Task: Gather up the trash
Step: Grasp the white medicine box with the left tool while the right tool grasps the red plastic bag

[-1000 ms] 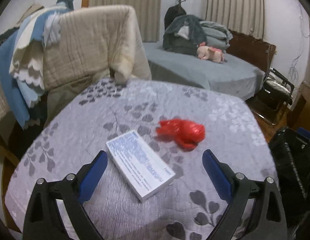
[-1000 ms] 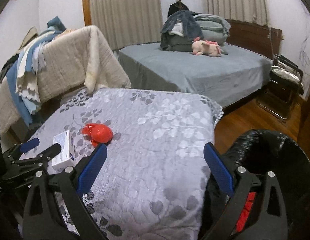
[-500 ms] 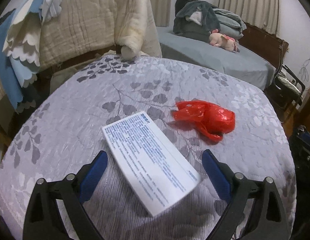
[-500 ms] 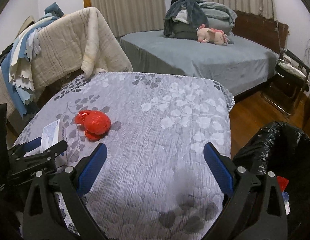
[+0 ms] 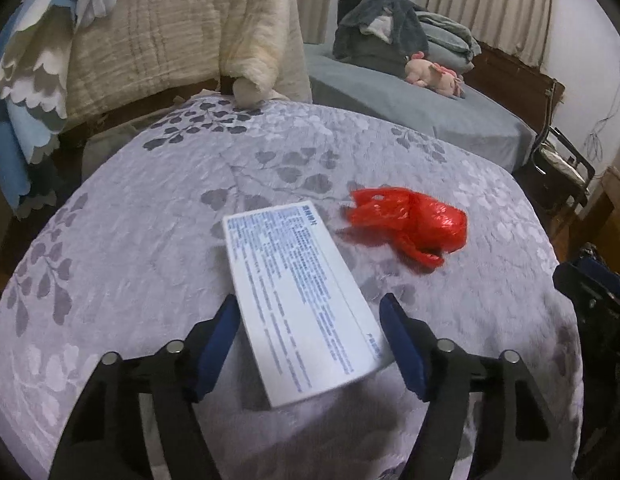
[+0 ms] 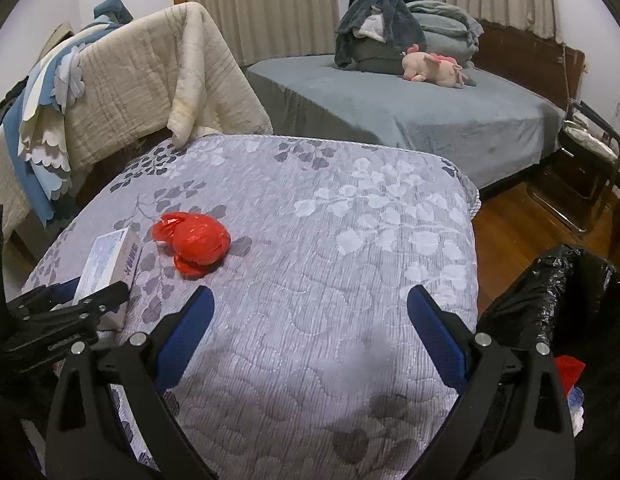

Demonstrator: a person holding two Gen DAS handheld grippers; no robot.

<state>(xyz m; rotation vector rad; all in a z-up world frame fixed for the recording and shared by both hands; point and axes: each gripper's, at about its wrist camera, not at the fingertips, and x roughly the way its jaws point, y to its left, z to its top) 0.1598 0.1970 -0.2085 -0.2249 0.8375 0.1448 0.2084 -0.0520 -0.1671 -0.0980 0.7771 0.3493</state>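
A flat white box with blue print (image 5: 297, 296) lies on the grey leaf-patterned table cover (image 5: 149, 216). My left gripper (image 5: 310, 344) is open, its blue pads on either side of the box's near end, not clearly touching it. A crumpled red plastic bag (image 5: 414, 228) lies just right of the box. In the right wrist view the box (image 6: 109, 264) and red bag (image 6: 193, 242) are at left, with the left gripper (image 6: 75, 300) around the box. My right gripper (image 6: 310, 332) is open and empty over the table's near side.
A bin lined with a black bag (image 6: 566, 320) stands at the table's right edge, with red trash inside. Blankets hang over a chair (image 6: 129, 84) behind the table. A grey bed (image 6: 410, 116) with a pink plush toy (image 6: 434, 68) is farther back.
My left gripper has moved forward and down, so the white box now sits between its pads, and its jaws have narrowed. The right gripper has shifted left a little, still open.
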